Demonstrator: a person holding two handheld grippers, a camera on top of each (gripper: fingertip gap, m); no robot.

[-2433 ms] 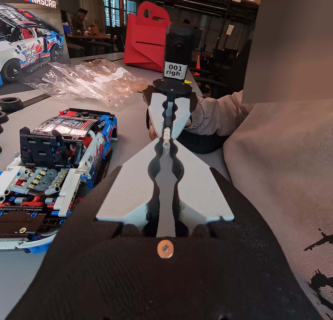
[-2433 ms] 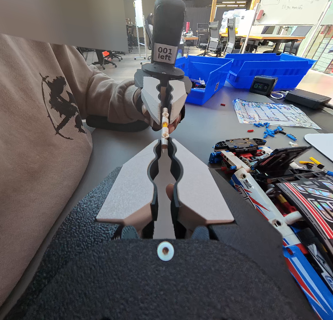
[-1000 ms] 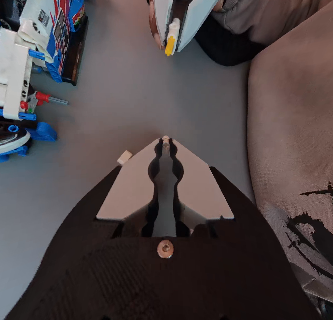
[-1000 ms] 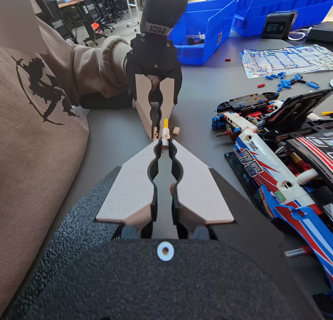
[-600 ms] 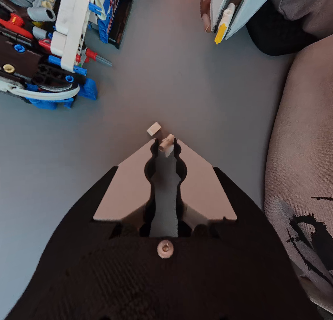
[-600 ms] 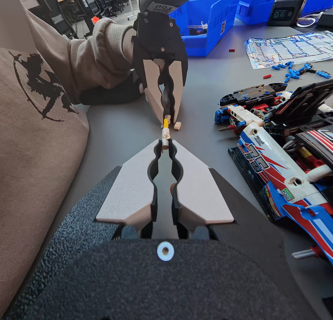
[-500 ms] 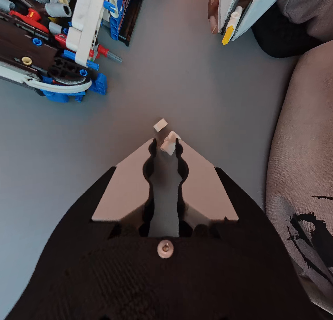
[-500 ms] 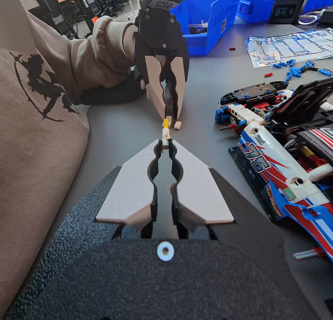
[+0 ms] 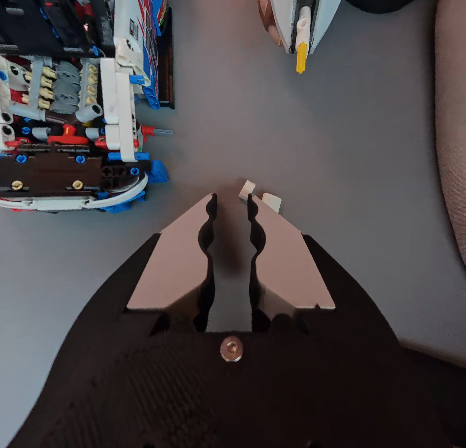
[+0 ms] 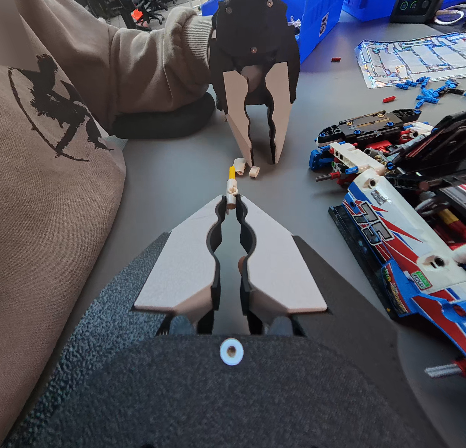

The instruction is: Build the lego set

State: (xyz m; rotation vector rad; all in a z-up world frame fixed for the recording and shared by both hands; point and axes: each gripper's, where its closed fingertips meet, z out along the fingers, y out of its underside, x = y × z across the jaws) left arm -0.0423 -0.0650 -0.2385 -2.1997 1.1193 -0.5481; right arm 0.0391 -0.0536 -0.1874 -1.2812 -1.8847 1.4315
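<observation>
Left gripper (image 9: pixel 230 196) spread wide, tips down at the grey table (image 9: pixel 327 138), with two small cream connectors (image 9: pixel 247 189) lying just off its right tip. Right gripper (image 10: pixel 230 200) pinching a cream connector with yellow axle (image 10: pixel 231 183), long axis pointing forward toward those loose pieces. Smooth hard plastic; part-built car (image 10: pixel 393 229) off to one side.

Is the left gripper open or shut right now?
Open: the left gripper shows a clear gap between its fingertips, nothing held; two small white pieces lie beside it.
</observation>
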